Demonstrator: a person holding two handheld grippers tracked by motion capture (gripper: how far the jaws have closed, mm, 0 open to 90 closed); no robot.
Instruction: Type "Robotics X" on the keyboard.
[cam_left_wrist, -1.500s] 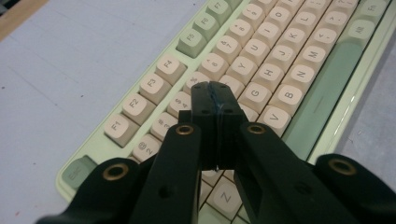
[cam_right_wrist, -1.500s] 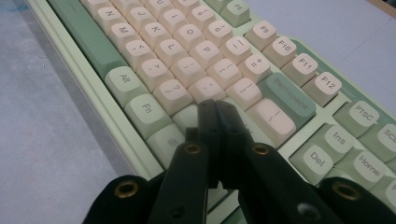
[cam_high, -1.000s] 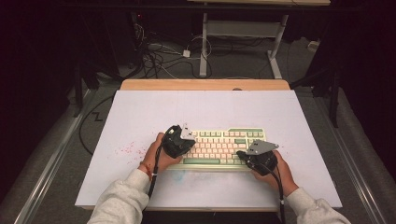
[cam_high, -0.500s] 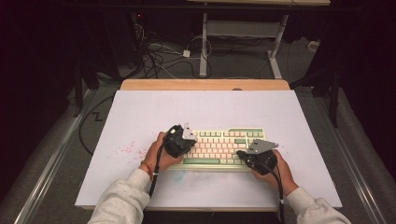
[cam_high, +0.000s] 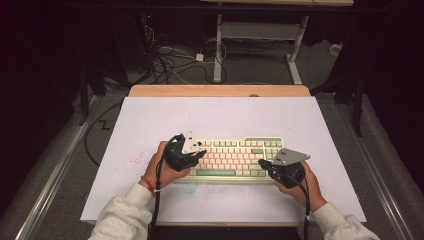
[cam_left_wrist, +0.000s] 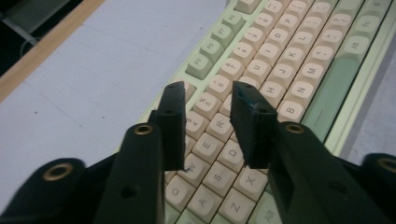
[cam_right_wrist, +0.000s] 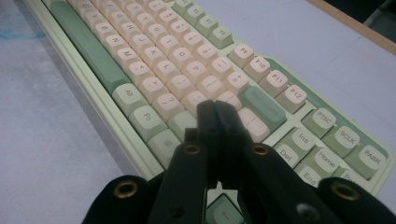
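Scene: seen from above, a white desk with a cream and green keyboard at about 6 o'clock, near the front edge; two hands entering from the bottom.
Left gripper: over the keyboard's 9 o'clock end; jaws just opened to a moderate gap, nothing between them.
Right gripper: over the keyboard's 3 o'clock end; jaws pressed flat together, holding nothing.
Step in hand: pressing keys, by the look of it; left gripper seemingly between presses, lifted clear of the letter keys; right gripper poised like a single pointed tip above the keys.
Next move: most likely a short, straight drop onto one chosen key; calls for narrowing or closing the left jaws first, since the spread tips could catch two keys at once.
Left gripper view: left gripper hanging above the left-hand letter rows, tips over keys around E, R and T; keyboard running off toward 1 o'clock; key legends readable here, too small to read from above.
Right gripper view: right gripper aimed at the keys beside the green Enter block; keyboard stretching toward 11 o'clock; function and navigation keys at 3 o'clock.
High view alone: both forearms in pale sleeves, trailing cables, and faint red speckles on the desk at 9 o'clock of the left hand.
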